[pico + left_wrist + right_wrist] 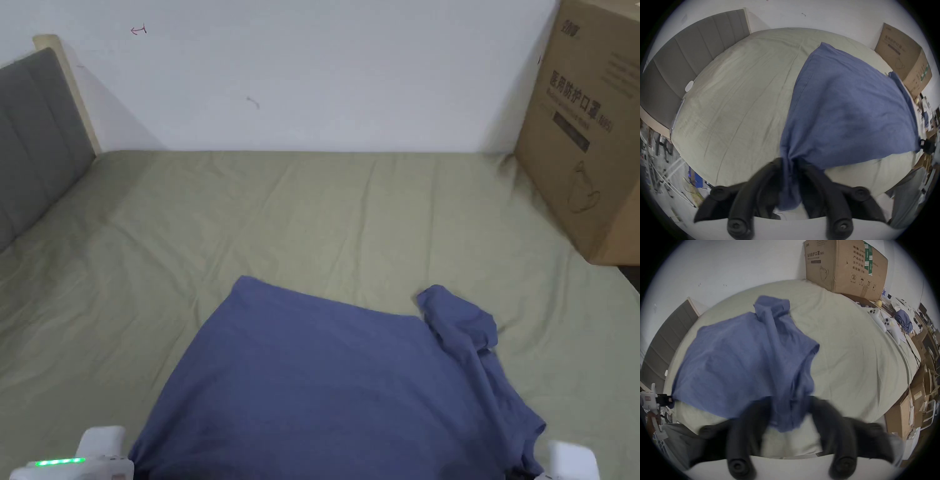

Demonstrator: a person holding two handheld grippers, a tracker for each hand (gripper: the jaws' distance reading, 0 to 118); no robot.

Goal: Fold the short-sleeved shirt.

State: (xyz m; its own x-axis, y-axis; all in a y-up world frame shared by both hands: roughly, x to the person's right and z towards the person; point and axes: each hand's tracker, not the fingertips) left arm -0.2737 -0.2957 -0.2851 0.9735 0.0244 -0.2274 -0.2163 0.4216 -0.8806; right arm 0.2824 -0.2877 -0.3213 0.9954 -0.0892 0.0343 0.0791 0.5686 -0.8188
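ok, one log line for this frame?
step: spreading shirt on bed | left gripper: shut on shirt corner | right gripper: shut on shirt corner | far sleeve: bunched

A bed with a wrinkled pale green sheet spans the middle of the frame. A grey padded headboard stands at the upper left against a white wall. At the upper right, a large cardboard box sits on the bed's far corner. In the right gripper view, white game controllers lie at the right.
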